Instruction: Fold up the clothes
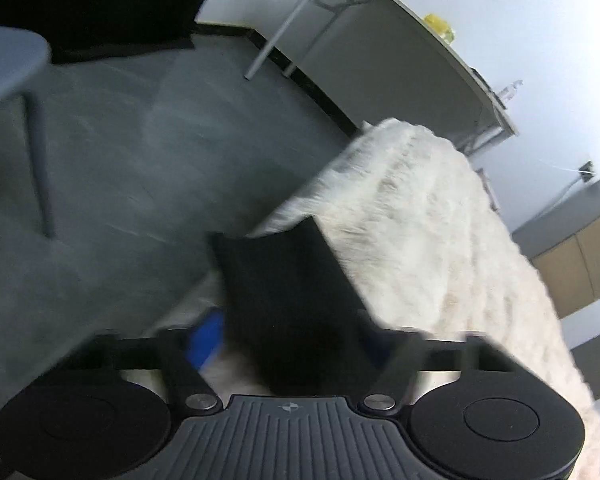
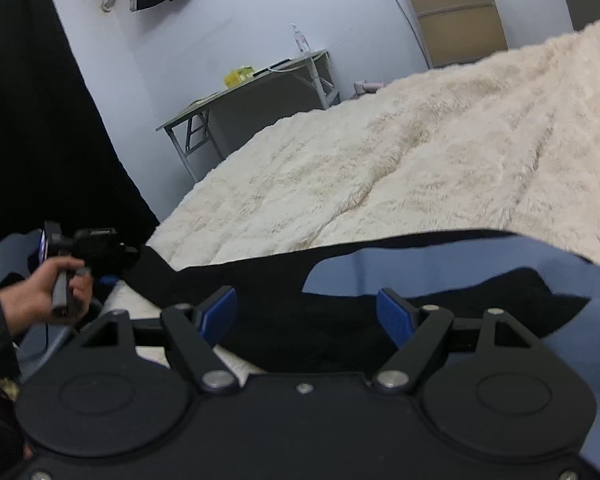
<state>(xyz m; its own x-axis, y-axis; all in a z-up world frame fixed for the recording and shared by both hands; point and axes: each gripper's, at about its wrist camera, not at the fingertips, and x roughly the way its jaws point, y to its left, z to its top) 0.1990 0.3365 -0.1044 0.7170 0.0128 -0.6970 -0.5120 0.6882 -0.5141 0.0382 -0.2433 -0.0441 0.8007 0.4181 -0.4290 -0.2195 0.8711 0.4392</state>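
Right wrist view shows the black and blue garment (image 2: 284, 312) lying bunched, not neatly folded, on the fluffy bed (image 2: 400, 168), under the wide-open right hand-held gripper (image 2: 308, 312). The left hand-held gripper (image 1: 296, 344) seems to pinch a black strip of it, though blur hides that.

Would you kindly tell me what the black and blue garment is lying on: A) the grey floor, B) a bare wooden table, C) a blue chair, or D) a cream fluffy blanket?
D: in the right wrist view the garment stretches across the cream fluffy blanket, ahead of the open right tool.
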